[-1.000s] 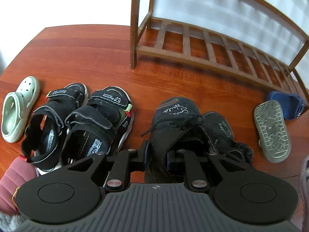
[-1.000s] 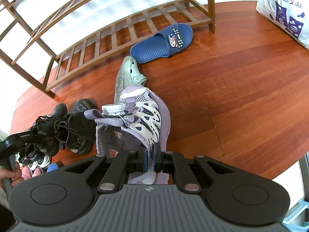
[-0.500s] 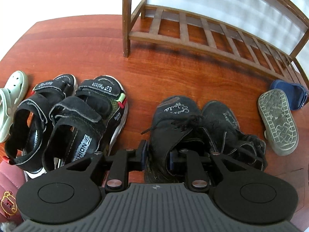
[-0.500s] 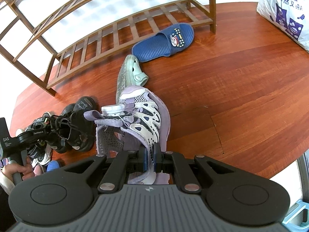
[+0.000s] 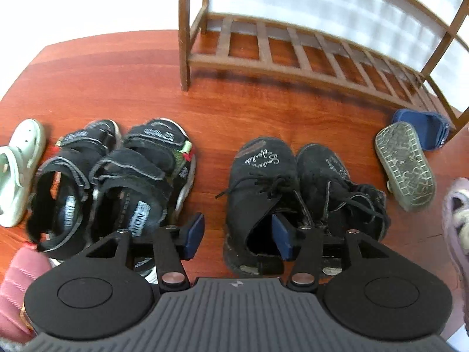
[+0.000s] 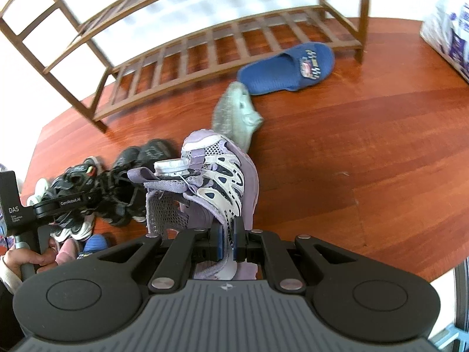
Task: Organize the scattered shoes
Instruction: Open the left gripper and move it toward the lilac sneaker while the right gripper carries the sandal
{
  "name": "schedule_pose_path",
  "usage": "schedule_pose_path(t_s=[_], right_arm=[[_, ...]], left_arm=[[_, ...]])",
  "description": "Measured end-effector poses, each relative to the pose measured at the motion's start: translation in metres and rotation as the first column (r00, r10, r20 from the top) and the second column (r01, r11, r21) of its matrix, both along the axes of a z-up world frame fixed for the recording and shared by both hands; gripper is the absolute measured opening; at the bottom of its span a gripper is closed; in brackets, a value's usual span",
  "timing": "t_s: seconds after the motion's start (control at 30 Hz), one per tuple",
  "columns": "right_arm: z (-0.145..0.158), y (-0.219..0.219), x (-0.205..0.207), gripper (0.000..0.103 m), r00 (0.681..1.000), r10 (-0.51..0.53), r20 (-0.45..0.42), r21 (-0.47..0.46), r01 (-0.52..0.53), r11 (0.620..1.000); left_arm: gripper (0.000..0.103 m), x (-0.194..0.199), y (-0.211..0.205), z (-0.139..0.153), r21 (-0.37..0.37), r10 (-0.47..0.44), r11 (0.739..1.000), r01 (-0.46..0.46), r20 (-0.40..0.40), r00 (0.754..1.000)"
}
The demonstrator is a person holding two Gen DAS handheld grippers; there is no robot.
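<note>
Nearest the left wrist camera, the left claw [image 5: 238,236] is now standing wide open. Half a second ago its blue pads were pinched close on the collar of the left black lace-up boot [image 5: 261,187]; now one pad is sitting out over the bare floor beside the boot and the other is resting inside its mouth, gripping nothing. In my judgement the boot has just been let go, and it is sitting upright on the wooden floor [image 5: 102,82], touching its partner boot [image 5: 337,187], toes pointing at the rack. That pair is now lining up with the pair of black strap sandals [image 5: 117,182] to its left, with a pale green clog [image 5: 17,173] beyond them.

The right claw [image 6: 228,240] is closed tight on the heel edge of a lilac-and-white sneaker [image 6: 219,187]; whether the shoe is clear of the floor I cannot tell. As before, its grip is not changing.

Further out, the other green clog [image 6: 237,114] is lying partly overturned, sole showing, touching a blue slipper [image 6: 287,70] just in front of the wooden shoe rack [image 6: 205,44], whose visible slats are bare.

So one pair is looking settled, while the sneaker, the tipped clog and the slipper are apart from any mates.
</note>
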State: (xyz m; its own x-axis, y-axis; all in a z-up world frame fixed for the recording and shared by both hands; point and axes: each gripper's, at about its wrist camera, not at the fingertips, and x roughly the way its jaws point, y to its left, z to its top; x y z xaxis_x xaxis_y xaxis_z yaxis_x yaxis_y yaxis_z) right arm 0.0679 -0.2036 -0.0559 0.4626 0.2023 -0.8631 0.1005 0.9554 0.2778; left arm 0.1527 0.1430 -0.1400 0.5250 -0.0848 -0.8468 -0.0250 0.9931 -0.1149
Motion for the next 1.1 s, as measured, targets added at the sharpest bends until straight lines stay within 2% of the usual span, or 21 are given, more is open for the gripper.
schedule_pose_path(t_s=[0.3,0.5,0.83,1.1], right_arm=[[0.011,0.043,0.019,0.007,0.995,0.099,0.021,0.011,-0.099,0.995],[0.015,0.073,0.028,0.007,0.988,0.152,0.038,0.020,-0.152,0.988],[0.010,0.147,0.028,0.007,0.974,0.223,0.031,0.049,-0.224,0.973],[0.009,0.196,0.021,0.007,0.981,0.190,0.034,0.051,-0.191,0.980]], left_arm=[[0.059,-0.041,0.031,0.055,-0.036,0.072,0.997,-0.069,0.075,0.995],[0.061,-0.065,0.061,0.084,-0.008,0.110,0.994,-0.110,0.111,0.988],[0.063,-0.079,0.118,0.083,0.018,0.139,0.990,-0.141,0.094,0.986],[0.064,-0.080,0.150,0.078,0.024,0.064,0.998,-0.065,0.055,0.996]])
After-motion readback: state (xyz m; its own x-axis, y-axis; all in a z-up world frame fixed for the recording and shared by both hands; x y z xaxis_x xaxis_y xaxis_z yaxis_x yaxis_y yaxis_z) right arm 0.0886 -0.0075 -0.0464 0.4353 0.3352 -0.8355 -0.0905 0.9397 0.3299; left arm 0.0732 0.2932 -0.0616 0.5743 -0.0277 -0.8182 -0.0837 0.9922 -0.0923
